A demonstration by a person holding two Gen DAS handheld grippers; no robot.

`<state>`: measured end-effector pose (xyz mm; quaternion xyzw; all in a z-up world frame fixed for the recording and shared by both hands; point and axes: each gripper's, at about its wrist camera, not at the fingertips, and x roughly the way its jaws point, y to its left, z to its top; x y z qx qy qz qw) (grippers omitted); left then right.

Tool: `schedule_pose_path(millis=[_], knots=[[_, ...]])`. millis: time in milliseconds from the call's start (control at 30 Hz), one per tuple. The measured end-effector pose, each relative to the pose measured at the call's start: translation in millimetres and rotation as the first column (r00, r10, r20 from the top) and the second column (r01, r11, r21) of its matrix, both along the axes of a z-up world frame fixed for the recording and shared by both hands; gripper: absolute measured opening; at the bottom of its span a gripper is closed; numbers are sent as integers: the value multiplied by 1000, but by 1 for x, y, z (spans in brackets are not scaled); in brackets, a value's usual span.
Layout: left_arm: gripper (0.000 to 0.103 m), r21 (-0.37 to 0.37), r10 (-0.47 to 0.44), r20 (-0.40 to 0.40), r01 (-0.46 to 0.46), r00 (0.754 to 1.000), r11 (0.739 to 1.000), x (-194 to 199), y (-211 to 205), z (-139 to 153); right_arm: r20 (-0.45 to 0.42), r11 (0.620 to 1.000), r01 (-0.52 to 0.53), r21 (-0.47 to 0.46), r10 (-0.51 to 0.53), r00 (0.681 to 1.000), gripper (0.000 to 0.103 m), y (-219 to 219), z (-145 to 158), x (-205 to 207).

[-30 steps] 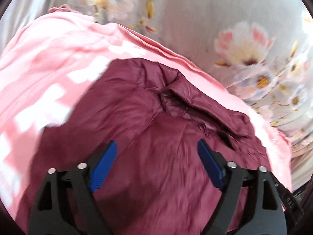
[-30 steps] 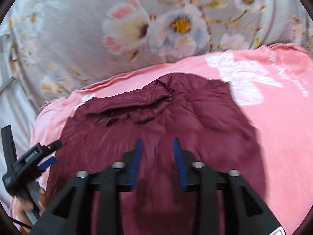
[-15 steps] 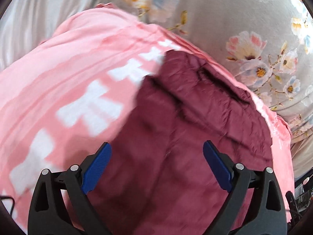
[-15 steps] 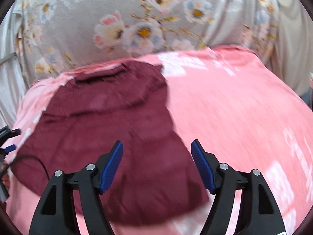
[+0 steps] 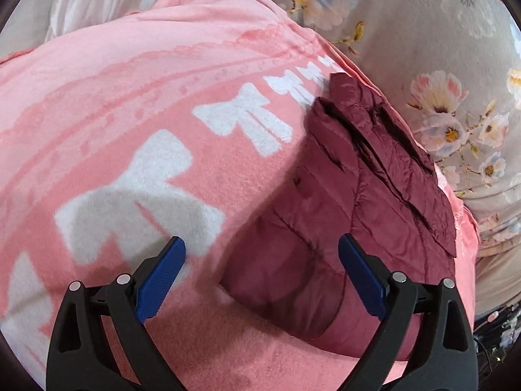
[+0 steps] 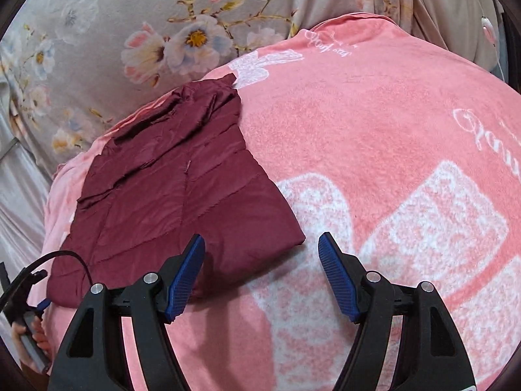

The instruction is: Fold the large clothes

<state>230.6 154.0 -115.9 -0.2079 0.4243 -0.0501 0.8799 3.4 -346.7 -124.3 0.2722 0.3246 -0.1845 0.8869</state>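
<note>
left gripper (image 6: 22,296) cut off at frame edge; jacket (image 6: 176,195) near corner hidden behind fingers (image 6: 185,277).

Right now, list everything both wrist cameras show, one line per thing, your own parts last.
jacket: one, dark maroon, quilted, folded flat on the pink blanket near its edge.
blanket: one, pink with white bow prints and script, spread under the jacket.
floral sheet: one, grey with pastel flowers, beyond the blanket.
left gripper: one, black with blue pads, open, empty, above the jacket's near edge.
right gripper: one, black with blue pads, open, empty, above the jacket's near corner.
hand: one, at the right view's lower left edge, holding the left gripper's handle.
</note>
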Motion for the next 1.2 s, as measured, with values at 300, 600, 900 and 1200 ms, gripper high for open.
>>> schedule_pose_path(millis=[300,600,900,1200], knots=[[33,-111,-74,-27,70,997,991,1,-2,-4,25,996,-45,74,43,999,9,0,-1,10],[4,-151,-191,103,205,976,967,-51,0,56,123,957,-224,-184,248,961,3,45,87,-44],[4,-149,-295,338,361,893,921,-189,49,160,318,882,-243,-405,385,867,3,98,185,-212],[5,-148,-247,513,368,822,918,-267,77,227,416,905,-186,-384,349,840,3,101,218,-256]])
